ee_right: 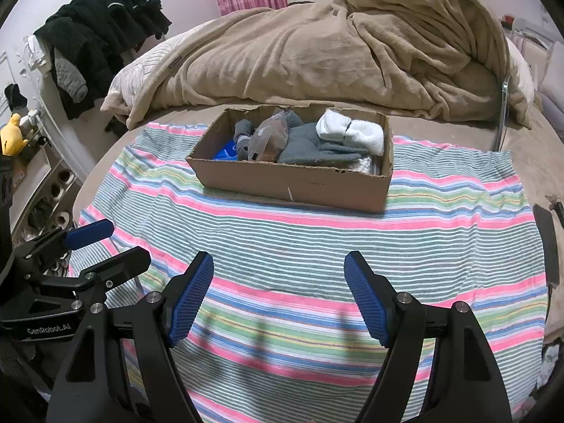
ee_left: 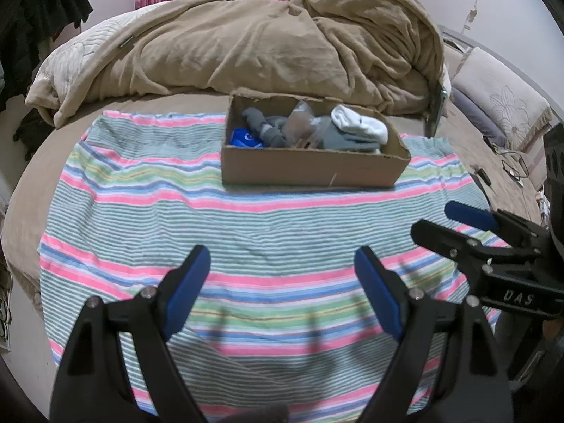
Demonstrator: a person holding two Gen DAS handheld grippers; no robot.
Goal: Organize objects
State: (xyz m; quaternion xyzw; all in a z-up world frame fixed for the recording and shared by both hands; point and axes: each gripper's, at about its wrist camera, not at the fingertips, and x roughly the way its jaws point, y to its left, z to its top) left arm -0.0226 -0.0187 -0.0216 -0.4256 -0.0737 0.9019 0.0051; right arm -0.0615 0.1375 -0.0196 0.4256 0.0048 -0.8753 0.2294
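1. The box (ee_left: pixel 310 169) sits on the striped cloth (ee_left: pixel 246 246), upper centre of both frames. It already holds grey socks (ee_left: pixel 338 137), a white pair (ee_left: pixel 363 125), a clear bag (ee_right: pixel 268 134) and something blue (ee_left: pixel 245 139), too hidden to name.
2. Nothing loose shows on the cloth, so the sorting looks nearly or fully done.
3. The box's long axis runs left to right across the frame, open side up.
4. The left claw (ee_left: pixel 282 275) and right claw (ee_right: pixel 278 278) are both apart, empty, low in the frames, well short of the box.

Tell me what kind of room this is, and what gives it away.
Most likely a bedroom. A bed with a rumpled tan blanket fills the view, a pillow lies at its right side, and dark clothes hang by the wall. A box of socks sits on a striped sheet.
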